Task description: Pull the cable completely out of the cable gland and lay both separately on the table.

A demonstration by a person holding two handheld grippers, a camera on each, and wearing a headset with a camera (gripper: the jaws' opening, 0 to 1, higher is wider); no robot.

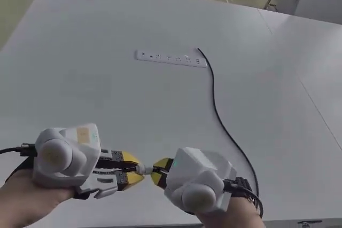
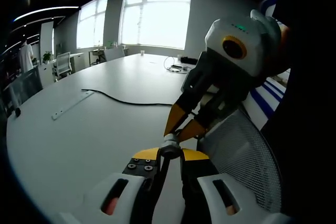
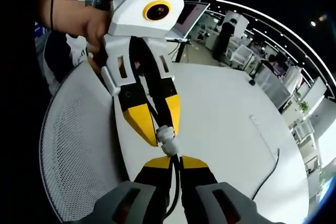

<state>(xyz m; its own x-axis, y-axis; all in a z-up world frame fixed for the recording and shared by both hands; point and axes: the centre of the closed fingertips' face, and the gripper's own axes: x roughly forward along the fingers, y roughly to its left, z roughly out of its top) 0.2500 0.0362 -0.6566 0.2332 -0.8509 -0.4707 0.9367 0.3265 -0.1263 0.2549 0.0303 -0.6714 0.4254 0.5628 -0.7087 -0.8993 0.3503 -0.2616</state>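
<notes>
the left gripper (image 1: 133,170) and the right gripper (image 1: 156,172) meet nose to nose just above the near edge of the wide white tabletop (image 1: 107,100). the small pale ribbed cable gland (image 3: 167,138) sits between their yellow tips.

in the right gripper view the left gripper's jaws converge narrowly on the gland, so it looks clamped on the gland body. the thin black cable (image 3: 176,182) runs back out of the gland between the right gripper's own jaws, which stand close together on it. in the left gripper view a dark line also runs back between the left jaws, so the cable seems to pass right through the gland. exactly where each pad bites is hard to tell.

one part in each gripper, gripped close to the joint, makes sense. a straight pull apart along the cable's line should slide it out rather than bend it.

cable and gland are joined and held off the tabletop, so the task looks early, with neither laid down.

further back lie a long white power strip (image 1: 170,59) and a long black cord (image 1: 222,124) trailing towards the near edge. both are well apart from the work, which leaves bare surface for setting the two parts down separately. a white mesh chair back (image 3: 79,156) stands beside the tabletop edge.
</notes>
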